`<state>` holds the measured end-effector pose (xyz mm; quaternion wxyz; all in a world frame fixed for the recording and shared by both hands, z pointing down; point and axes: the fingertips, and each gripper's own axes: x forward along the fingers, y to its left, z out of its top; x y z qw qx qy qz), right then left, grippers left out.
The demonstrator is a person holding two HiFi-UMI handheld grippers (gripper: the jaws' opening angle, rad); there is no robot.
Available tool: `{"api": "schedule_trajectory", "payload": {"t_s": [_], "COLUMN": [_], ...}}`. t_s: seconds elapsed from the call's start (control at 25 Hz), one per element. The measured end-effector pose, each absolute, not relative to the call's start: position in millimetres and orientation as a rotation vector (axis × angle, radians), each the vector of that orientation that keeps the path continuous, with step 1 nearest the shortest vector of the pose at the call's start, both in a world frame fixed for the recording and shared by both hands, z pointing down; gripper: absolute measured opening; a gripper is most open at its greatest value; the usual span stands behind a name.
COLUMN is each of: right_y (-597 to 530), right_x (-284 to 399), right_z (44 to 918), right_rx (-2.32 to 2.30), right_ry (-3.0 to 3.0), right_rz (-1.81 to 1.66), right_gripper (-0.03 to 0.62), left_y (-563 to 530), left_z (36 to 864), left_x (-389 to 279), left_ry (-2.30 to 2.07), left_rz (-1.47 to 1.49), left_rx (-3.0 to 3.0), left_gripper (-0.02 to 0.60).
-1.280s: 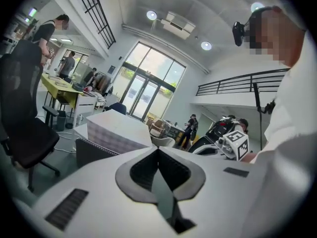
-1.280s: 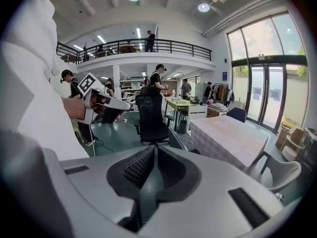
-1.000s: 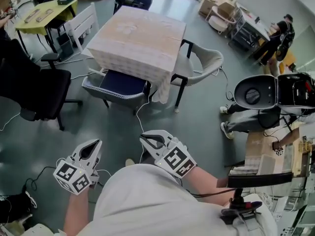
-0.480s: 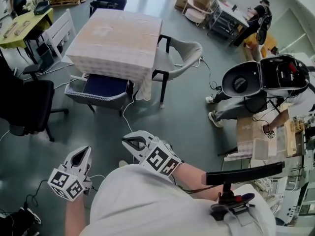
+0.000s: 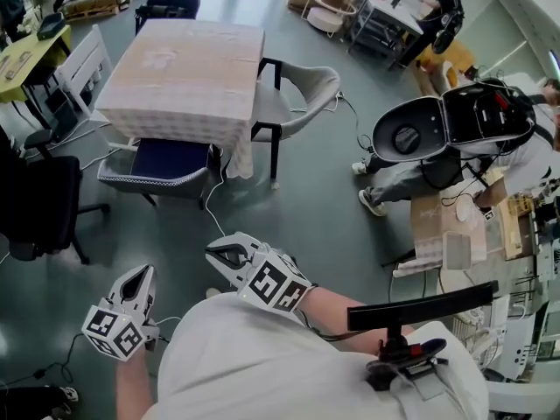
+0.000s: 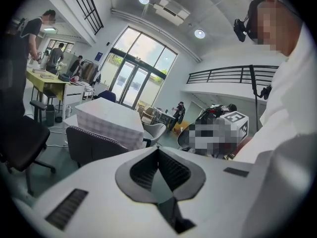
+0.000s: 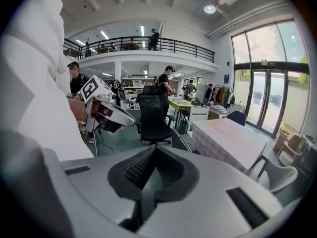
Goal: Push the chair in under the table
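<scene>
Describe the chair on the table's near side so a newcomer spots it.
Find the square table with the pale checked cloth. On its near side sits the navy-seated chair with a grey patterned rim; its neighbour is a pale grey shell chair.

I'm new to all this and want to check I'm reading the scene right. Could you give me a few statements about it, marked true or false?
1. The left gripper and the right gripper are both shut and empty. True.
2. The left gripper touches the blue chair. False: bare floor lies between them.
3. A cloth covers the table. True.
4. In the head view, the pale chair stands at the table's left. False: it stands at its right.
</scene>
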<state>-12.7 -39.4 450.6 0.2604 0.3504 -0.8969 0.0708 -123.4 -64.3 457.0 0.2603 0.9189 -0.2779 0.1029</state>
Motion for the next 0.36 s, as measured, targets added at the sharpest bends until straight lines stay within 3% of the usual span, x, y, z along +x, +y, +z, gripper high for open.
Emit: {"api": "schedule_trajectory", "payload": {"t_s": [0.36], "right_y": [-53.3], "right_x": [8.5], "right_z": [453.5], "right_rx": [0.971], "right_ry": [-2.429], "right_rz": [0.212], "right_gripper": [0.015], "left_y": [-90.1], "left_z": [465.0], "left_x": [-103.3], "left_ry": [-0.755], "left_rz": [0.308], "left_rx": [2.471], "left_gripper": [0.011]}}
